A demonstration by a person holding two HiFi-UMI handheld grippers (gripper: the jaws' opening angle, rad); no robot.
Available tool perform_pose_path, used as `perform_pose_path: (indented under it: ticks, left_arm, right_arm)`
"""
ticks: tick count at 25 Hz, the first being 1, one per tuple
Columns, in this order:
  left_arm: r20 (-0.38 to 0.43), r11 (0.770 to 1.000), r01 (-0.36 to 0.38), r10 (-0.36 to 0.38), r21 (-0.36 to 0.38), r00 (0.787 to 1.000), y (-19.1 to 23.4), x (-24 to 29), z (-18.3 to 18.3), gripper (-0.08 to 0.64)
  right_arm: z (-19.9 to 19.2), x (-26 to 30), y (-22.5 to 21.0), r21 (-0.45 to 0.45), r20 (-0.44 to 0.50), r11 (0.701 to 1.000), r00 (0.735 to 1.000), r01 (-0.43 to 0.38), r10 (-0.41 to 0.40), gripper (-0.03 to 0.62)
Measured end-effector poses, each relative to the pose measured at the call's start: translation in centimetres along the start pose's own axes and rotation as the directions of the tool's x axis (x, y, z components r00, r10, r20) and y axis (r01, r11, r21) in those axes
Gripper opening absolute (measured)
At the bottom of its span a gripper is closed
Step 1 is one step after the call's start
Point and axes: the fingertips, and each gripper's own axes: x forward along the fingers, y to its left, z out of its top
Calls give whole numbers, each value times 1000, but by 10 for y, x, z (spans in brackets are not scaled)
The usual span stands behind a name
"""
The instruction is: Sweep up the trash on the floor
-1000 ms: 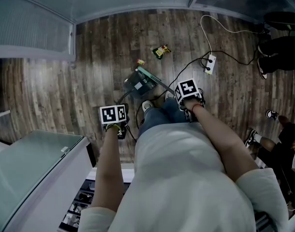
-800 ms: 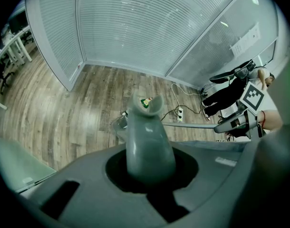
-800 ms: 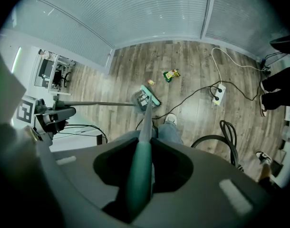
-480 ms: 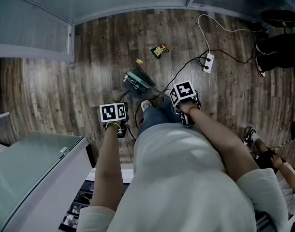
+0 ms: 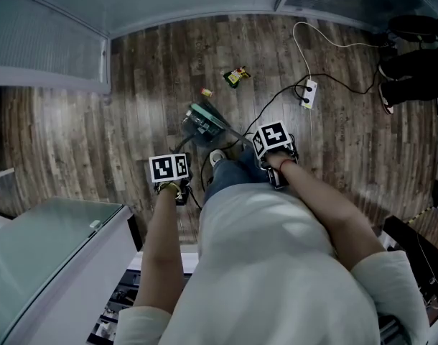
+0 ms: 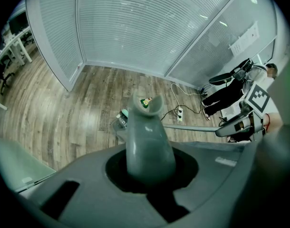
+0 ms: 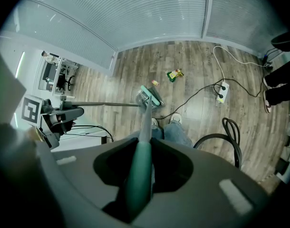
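Observation:
A yellow-green wrapper [image 5: 237, 75] and a small scrap [image 5: 206, 92] lie on the wood floor. Just nearer stand the dustpan [image 5: 197, 124] and the teal broom head [image 5: 213, 115], side by side. My left gripper [image 5: 180, 191] is shut on the thick grey dustpan handle [image 6: 147, 141]. My right gripper [image 5: 277, 172] is shut on the teal broom handle [image 7: 139, 170], which runs down to the broom head [image 7: 151, 97]. The wrapper [image 7: 174, 74] lies beyond the broom head, apart from it. The dustpan [image 6: 120, 120] seems to hold clear trash.
A white power strip [image 5: 306, 92] with white and black cables lies right of the trash. My shoes [image 5: 219, 157] stand just behind the dustpan. A white cabinet [image 5: 54, 250] fills the lower left. Blind-covered glass walls [image 5: 47, 42] bound the far side. Someone's shoes [image 5: 388, 74] are at right.
My right gripper shifted a little left and down, and the broom head and dustpan moved slightly left with it. A person at the right edge has left the view.

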Motion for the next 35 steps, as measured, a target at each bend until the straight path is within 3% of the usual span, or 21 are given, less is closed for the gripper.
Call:
perform_pose_path:
  ticks: [11,16,25,29,35]
  left_arm:
    - [19,1000,-7,7,-17,1000,-3,-1,-7,46]
    - [76,990,-15,26,-142,997,5,-5,-10,46]
    - [150,940,-4,58,-340,987,22,-12,-12,46]
    - [163,926,2,65,-378,985,28,-14,-11,46]
    - [148,921,-9,72,-388,986,29,-14,-5,46]
  right_arm:
    - [16,-7,-16,21,54,999,998,35,-36,95]
    - [26,-7,-21,22,56,998,997,51,-52,95]
    - [52,-14,-23,-50,63,996,995,80,-77,95]
    - [76,-23,-19,-62,91,995,993,80,-74,95]
    - [128,-36,-14,-106,131,988,987,112,-98,95]
